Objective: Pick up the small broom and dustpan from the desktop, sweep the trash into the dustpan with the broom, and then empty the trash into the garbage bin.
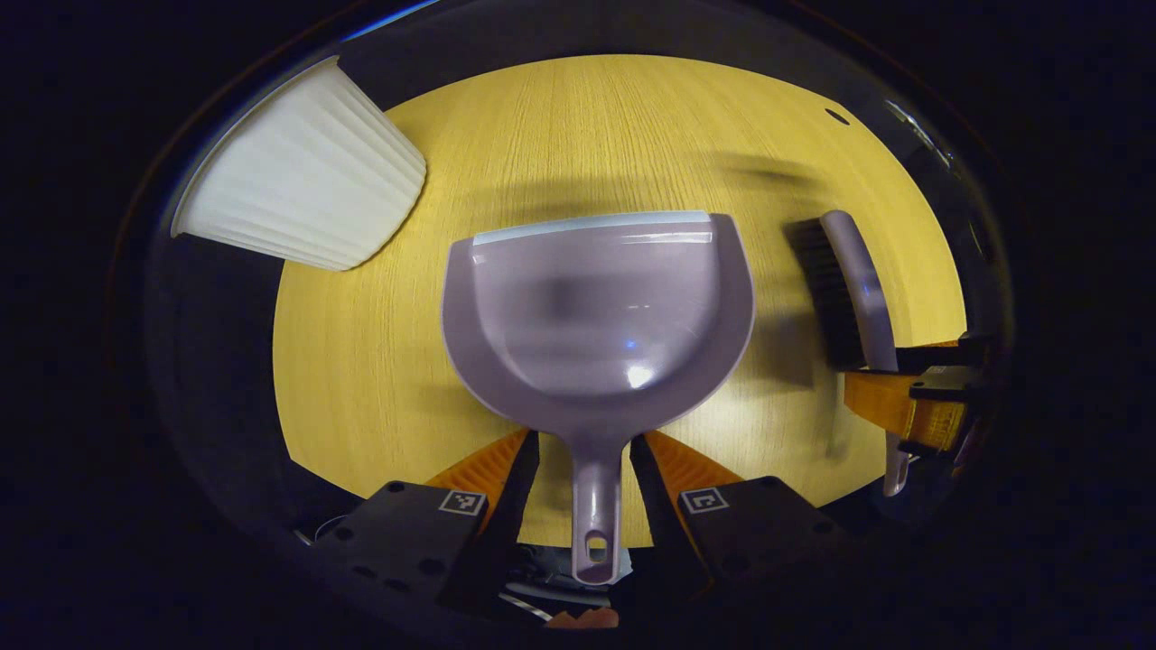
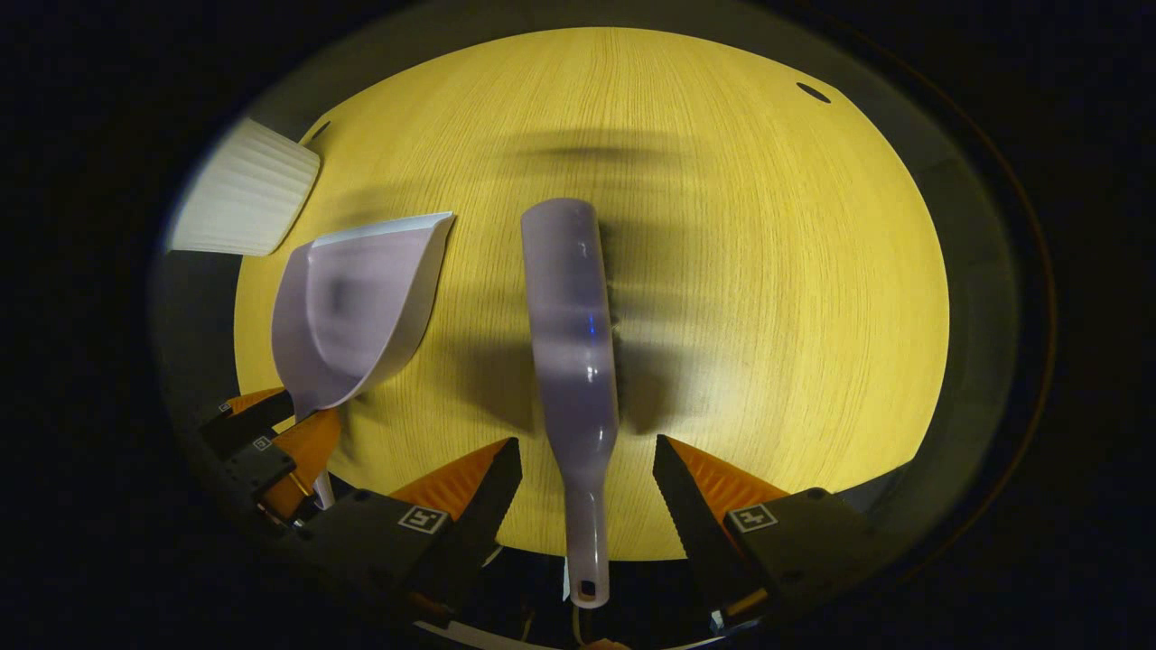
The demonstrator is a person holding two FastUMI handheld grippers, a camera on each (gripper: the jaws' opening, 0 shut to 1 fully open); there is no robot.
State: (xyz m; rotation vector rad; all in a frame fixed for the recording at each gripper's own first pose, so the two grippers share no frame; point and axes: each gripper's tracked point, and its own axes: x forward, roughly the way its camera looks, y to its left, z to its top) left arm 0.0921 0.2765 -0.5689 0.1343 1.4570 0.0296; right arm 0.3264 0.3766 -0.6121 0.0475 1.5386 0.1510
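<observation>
Nearest the lens, the dustpan (image 1: 598, 316) handle runs down between the left claw (image 1: 583, 456) fingers, which stand wide on either side without pressing it. The right claw (image 2: 587, 465) is likewise spread wide around the broom (image 2: 572, 334) handle, not yet touching. Both tools lie flat on the yellow desk (image 2: 768, 271), the broom just beside the pan; I see no trash. This looks like the pick-up step: each claw must close squarely on its handle, then lift. The white ribbed garbage bin (image 1: 302, 171) waits at the desk's far left edge.
</observation>
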